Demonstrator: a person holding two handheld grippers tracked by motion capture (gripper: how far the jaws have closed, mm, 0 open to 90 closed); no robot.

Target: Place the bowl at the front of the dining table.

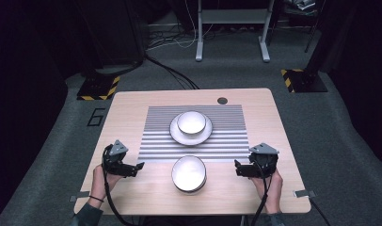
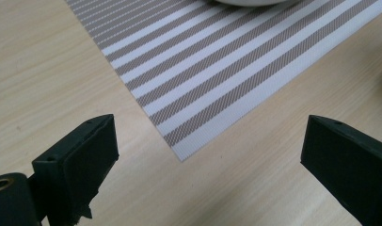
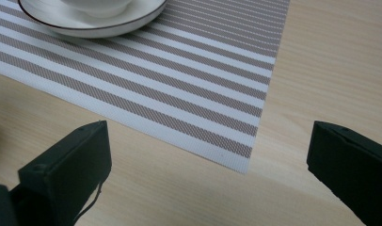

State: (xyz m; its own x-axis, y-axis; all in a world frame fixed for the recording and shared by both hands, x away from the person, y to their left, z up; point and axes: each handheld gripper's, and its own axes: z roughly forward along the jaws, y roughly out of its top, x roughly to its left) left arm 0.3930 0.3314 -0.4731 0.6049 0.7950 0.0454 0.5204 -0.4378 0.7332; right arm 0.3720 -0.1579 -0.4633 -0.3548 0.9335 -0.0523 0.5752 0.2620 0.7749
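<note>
A light wooden table [image 1: 132, 188] is seen from above, with a grey-and-white striped placemat [image 1: 156, 136] lying across its middle. On the mat's far half, at 12 o'clock from the table's centre, a white bowl [image 1: 191, 121] sits on a white plate [image 1: 179, 136]. A 2nd stack of white bowls [image 1: 189, 173] rests on bare wood at 6 o'clock from the plate, its far edge just touching the mat's near border.

A person's 2 hands come in from the near edge, each holding a black 2-jaw gripper. The left gripper [image 1: 138, 166] hovers at 9 o'clock from the near bowls, apart from them, jaws pointing toward them. The right gripper [image 1: 237, 165] hovers at 3 o'clock from those bowls, also apart and pointing inward.

In the left gripper view the jaws stand wide apart with nothing between them, above the mat's near corner [image 2: 179, 155]. In the right gripper view the jaws are likewise spread wide and hold nothing, above the mat's other near corner [image 3: 243, 167], with the plate's dark-rimmed edge [image 3: 92, 28] at 11 o'clock.
</note>
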